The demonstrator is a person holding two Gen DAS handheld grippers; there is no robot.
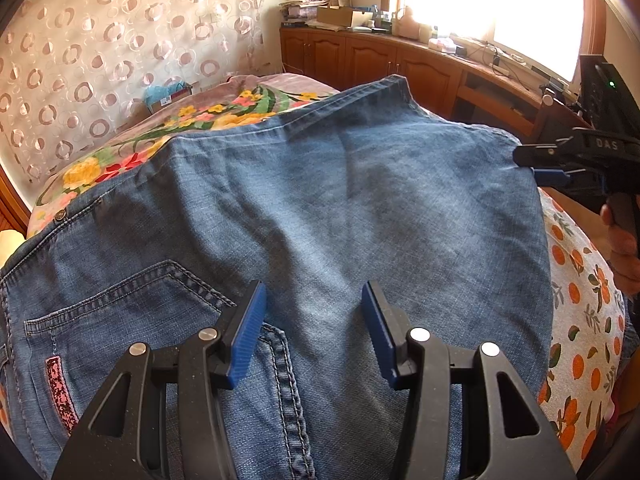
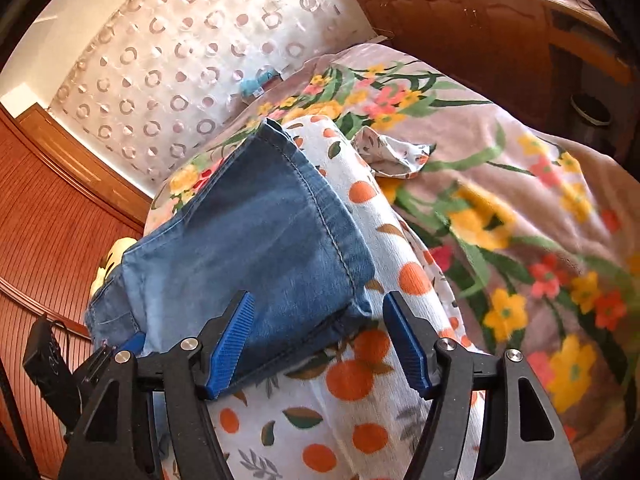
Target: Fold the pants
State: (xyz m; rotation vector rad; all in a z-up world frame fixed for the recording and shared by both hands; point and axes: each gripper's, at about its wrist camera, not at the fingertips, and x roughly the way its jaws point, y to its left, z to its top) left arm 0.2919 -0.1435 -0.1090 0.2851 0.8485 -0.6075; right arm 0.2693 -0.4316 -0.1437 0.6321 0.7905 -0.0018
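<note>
Blue denim pants (image 1: 320,200) lie on a bed (image 2: 520,200), already doubled over, the hem (image 2: 320,208) of the leg end brought up over the seat. Part of the denim rests on an orange-print cloth (image 2: 360,380) spread across the floral bedcover.

The left gripper (image 1: 314,332) hovers over the seat seam beside the back pocket (image 1: 132,312), jaws apart and holding nothing. The right gripper (image 2: 320,344) sits at the folded corner near the hem, its jaws also apart, with the denim edge lying between them but not pinched.

The denim looks soft yet fairly heavy, likely to drape and hold a crease without slipping much. The stitched hem and the thick seam by the pocket appear the firmest places to take hold; a grip on a single layer mid-panel would probably drag the fold askew.

A cardboard box (image 1: 340,16) stands on the wooden cabinet (image 1: 380,60) under the window; its contents cannot be made out.
</note>
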